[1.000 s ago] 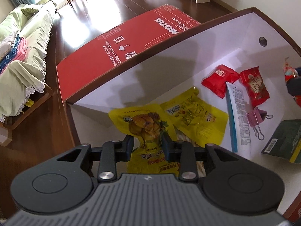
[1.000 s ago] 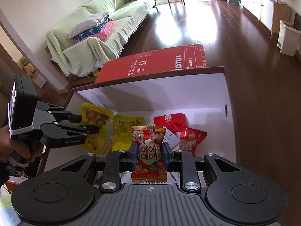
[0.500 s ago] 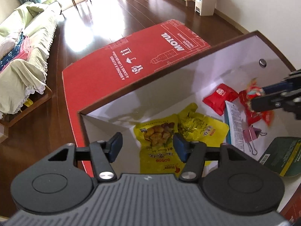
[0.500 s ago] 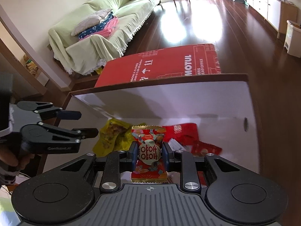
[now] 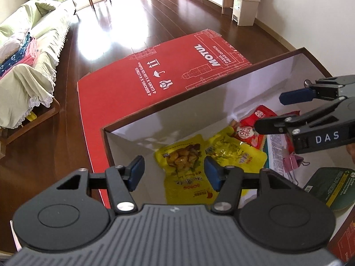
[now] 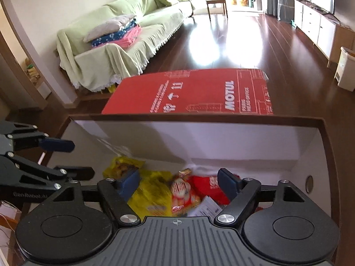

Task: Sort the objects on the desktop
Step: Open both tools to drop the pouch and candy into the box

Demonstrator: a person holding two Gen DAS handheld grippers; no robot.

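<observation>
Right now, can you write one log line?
left gripper: open, empty | right gripper: open, empty | red-orange candy packet: lying in white-lined box on yellow snack pouches

Box (image 5: 233, 102) open-topped, white inside, brown rim. On its floor: two yellow snack pouches (image 5: 188, 170) flat, side by side, overlapping. Red-orange candy packet (image 5: 245, 134) lies on right pouch edge, blurred in right wrist view (image 6: 180, 190). Red packet (image 5: 258, 115) behind it. Pink binder clip (image 5: 292, 161) and dark green pouch (image 5: 330, 186) at right.
</observation>
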